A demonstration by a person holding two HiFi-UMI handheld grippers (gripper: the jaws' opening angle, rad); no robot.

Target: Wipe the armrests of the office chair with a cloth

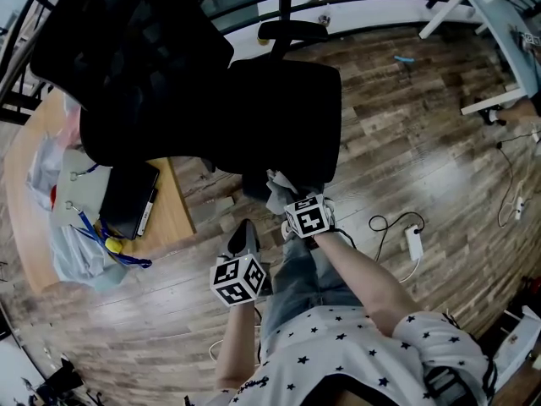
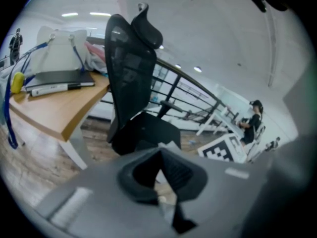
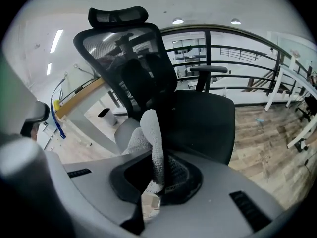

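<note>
The black office chair point(image 1: 283, 112) stands in front of me, its far armrest point(image 1: 292, 30) up by the railing. My right gripper point(image 1: 287, 200) is shut on a grey-white cloth point(image 1: 274, 186) at the seat's near edge. In the right gripper view the cloth point(image 3: 151, 138) sticks up from the gripper point(image 3: 154, 182) in front of the seat point(image 3: 205, 115), just beside a grey pad point(image 3: 125, 133) that looks like the near armrest. My left gripper point(image 1: 245, 237) hangs lower left of the chair, shut and holding nothing point(image 2: 161, 177).
A wooden desk point(image 1: 165, 214) with bags, a dark notebook point(image 1: 127, 194) and a blue lanyard sits left of the chair. A white power strip point(image 1: 414, 242) with cable lies on the floor to the right. White table legs point(image 1: 494, 100) stand at far right, a railing point(image 3: 237, 76) behind.
</note>
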